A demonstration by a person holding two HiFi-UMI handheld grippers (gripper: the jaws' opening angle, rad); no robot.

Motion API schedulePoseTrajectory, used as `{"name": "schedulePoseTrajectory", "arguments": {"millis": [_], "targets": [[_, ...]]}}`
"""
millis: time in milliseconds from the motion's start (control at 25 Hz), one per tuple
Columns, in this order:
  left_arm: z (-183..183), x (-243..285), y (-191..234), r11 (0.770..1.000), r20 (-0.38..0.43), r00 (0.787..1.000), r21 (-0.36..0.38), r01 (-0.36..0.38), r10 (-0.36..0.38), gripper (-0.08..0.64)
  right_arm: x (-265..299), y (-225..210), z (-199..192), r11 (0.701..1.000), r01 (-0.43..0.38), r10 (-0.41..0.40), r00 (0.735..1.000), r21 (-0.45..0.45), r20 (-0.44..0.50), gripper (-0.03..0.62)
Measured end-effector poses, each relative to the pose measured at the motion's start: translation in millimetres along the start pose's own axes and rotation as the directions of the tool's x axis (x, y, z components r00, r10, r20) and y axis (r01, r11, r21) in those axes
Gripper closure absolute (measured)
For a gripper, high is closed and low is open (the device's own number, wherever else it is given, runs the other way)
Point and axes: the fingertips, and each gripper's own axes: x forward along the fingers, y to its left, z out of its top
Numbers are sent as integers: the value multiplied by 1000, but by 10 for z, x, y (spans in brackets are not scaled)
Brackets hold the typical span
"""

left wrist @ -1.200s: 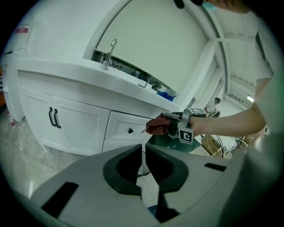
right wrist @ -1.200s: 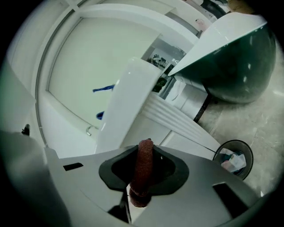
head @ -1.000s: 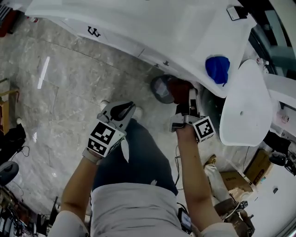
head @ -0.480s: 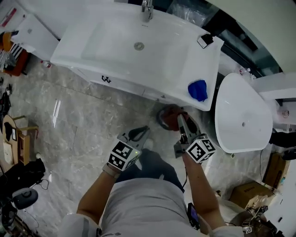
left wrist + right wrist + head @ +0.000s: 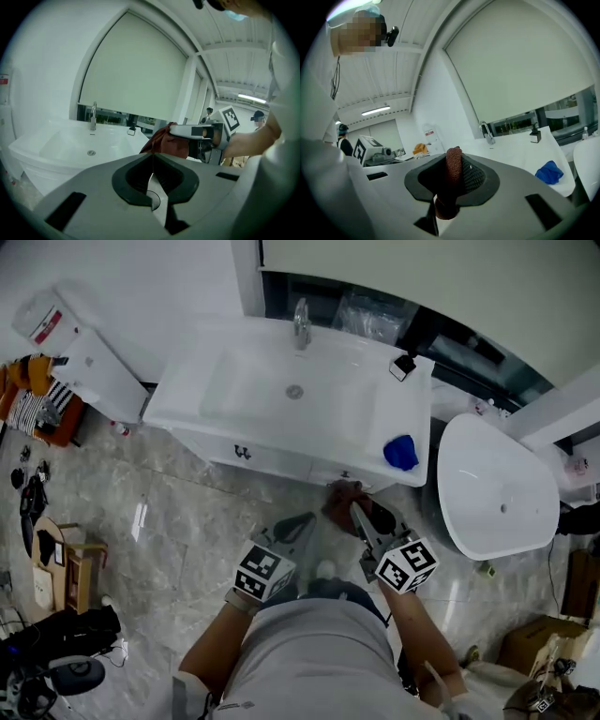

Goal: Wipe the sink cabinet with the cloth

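in front of the sink cabinet (image 5: 272, 461), near its right end, we've got the right hand-held gripper (image 5: 357, 512) clamped on a reddish-brown cloth (image 5: 341, 499). its own view shows the cloth (image 5: 452, 180) pinched between the two jaws, with a roll of it sticking up past them. from the head view the cloth sits just below the cabinet's front edge, but we can't tell if it's actually touching the front panel.

the left hand-held gripper (image 5: 302, 521) is beside it, a bit lower and to the left over the marble floor (image 5: 169, 512). its jaws are pressed together with nothing in them, and its camera looks across at the other gripper with the cloth (image 5: 165, 141) bunched at its tip.

up on the sink top there's a blue cloth (image 5: 400, 453) crumpled at the front right corner, a small black and white thing (image 5: 404, 365) at the back right corner, and the faucet (image 5: 301, 324) at the middle of the back edge. a separate white basin (image 5: 497, 488) stands just right of the cabinet.
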Motion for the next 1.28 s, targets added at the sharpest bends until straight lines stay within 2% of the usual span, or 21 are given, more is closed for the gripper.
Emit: {"name": "schedulePoseTrajectory", "arguments": {"millis": [320,440,600,920,1280], "targets": [[480,-534,-52,1000,115,993,9,-16,15,548,-215,558,511,993,-71,78,995,-99,66,523],[686,-663,-113,1000,162,987,18,-7,4,548,-314,683,662,987,-71,84,993,-143,86,523],[894,-757,-181,999,206,979,45,-5,-4,548,-400,778,831,986,-70,90,988,-155,129,523],[979,-814,-264,998,223,975,60,-8,-6,548,-438,908,872,973,-68,96,988,-220,120,525],[888,-832,-256,999,213,977,46,-22,11,548,-508,825,862,983,-37,63,988,-182,140,525]]}}
